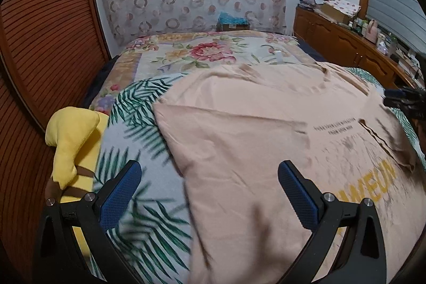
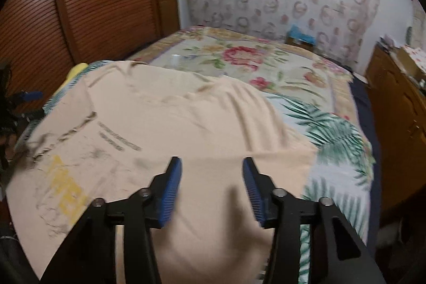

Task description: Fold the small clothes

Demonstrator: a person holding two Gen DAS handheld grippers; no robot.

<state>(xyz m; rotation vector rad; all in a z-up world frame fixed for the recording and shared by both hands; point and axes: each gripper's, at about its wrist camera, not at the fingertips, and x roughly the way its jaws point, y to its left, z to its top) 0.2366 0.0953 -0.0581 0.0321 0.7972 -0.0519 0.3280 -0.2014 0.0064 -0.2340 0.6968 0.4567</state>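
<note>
Your peach T-shirt (image 1: 253,124) lies on the bed (image 1: 149,129), one sleeve seemingly folded in; left gripper (image 1: 209,197) gapes wide, right gripper (image 2: 211,189) half-open, both empty. More folds remain.

peach T-shirt (image 1: 239,129): soft matt knit cloth, creased, yellow print cracked. bedspread (image 1: 149,108): printed woven cloth, matt. gripper pads (image 1: 119,196): blue textured rubbery plastic on matt black plastic arms, shiny metal pins. wardrobe door (image 1: 40,49): ribbed satin wood
</note>
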